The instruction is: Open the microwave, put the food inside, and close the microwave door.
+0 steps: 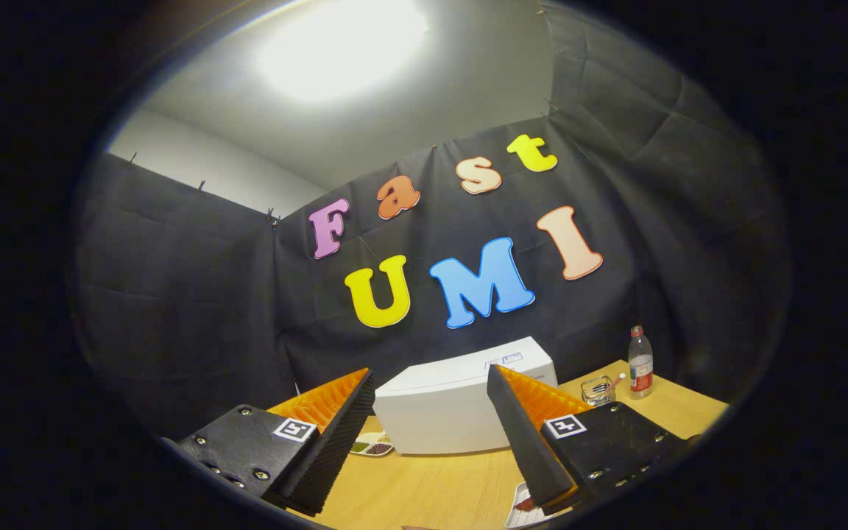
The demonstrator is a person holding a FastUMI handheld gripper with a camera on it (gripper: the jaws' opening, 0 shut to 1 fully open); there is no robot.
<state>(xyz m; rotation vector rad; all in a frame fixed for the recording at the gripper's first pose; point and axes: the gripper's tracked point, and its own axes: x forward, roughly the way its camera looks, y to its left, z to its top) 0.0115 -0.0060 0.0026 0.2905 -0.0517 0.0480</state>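
Note:
A white microwave (453,405) stands on the wooden table (439,486), beyond my fingers and seen from above at a tilt. Its door side cannot be made out from here. My gripper (431,390) is open, held high above the table with nothing between its fingers. A white plate with reddish food (525,508) lies on the table just under my right finger (523,434), partly hidden by it. A divided white dish with green and dark food (372,446) sits by the microwave's near left corner, behind my left finger (336,442).
To the right of the microwave stand a small glass holding utensils (598,389) and a plastic bottle with a red label (640,364). Black cloth walls close the booth behind and on both sides. A bright ceiling light glares overhead.

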